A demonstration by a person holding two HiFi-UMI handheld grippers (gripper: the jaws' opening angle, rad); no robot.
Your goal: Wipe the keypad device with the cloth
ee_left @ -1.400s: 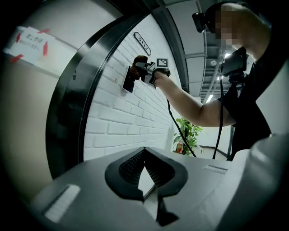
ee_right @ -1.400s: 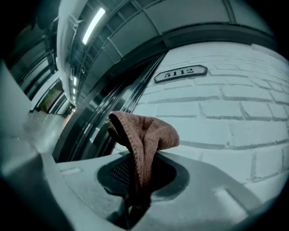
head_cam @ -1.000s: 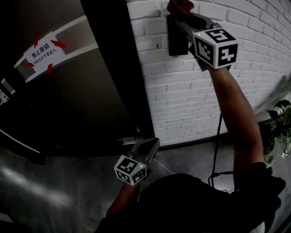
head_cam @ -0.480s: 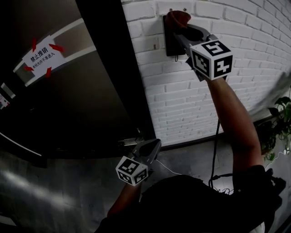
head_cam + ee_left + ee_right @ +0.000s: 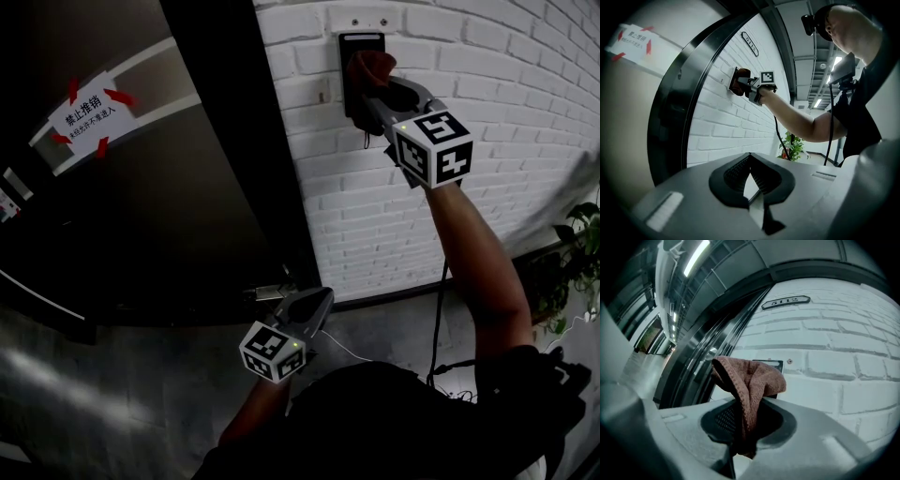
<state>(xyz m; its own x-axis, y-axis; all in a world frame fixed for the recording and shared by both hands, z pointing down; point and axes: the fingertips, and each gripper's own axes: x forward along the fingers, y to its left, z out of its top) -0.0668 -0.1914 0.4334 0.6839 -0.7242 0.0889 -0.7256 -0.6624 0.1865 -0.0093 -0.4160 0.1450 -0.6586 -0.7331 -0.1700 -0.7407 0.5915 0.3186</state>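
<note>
A black keypad device [image 5: 357, 56] is fixed to the white brick wall [image 5: 487, 112], just right of the dark door. My right gripper [image 5: 375, 77] is raised to it and is shut on a reddish-brown cloth [image 5: 370, 64], which presses on the device's middle. In the right gripper view the cloth [image 5: 750, 380] bunches out of the jaws and hides most of the keypad device [image 5: 771, 364]. The left gripper view shows the cloth [image 5: 740, 80] on the wall from afar. My left gripper [image 5: 309, 302] hangs low near the floor, shut and holding nothing.
A dark door [image 5: 141, 206] with a white warning sticker [image 5: 86, 111] stands left of the device. A number plate [image 5: 786, 302] is mounted above it. A potted plant [image 5: 577, 262] stands at the right, and a cable [image 5: 439, 309] hangs from my right arm.
The right gripper has moved down the keypad device with the cloth, so that the device's top now shows above it. The left gripper has stayed put.
</note>
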